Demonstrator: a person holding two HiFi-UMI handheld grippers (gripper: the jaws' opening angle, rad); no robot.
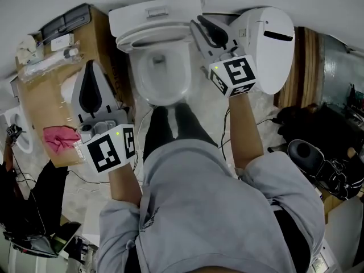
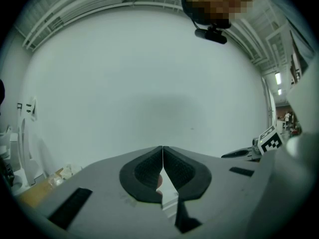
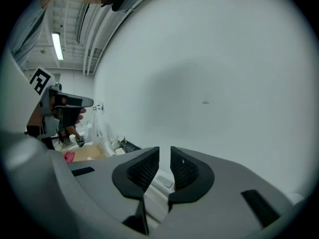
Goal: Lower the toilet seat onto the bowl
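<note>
The right gripper [image 1: 206, 27] reaches level beside the white ceramic toilet bowl [image 1: 136, 75], jaws narrowly apart, seemingly empty. The left gripper [image 1: 91, 75] hangs left of it (jaws together, empty).

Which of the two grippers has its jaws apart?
The right gripper: a narrow gap shows between its jaws, with nothing in it. The left gripper has its jaws pressed together along one line.
</note>
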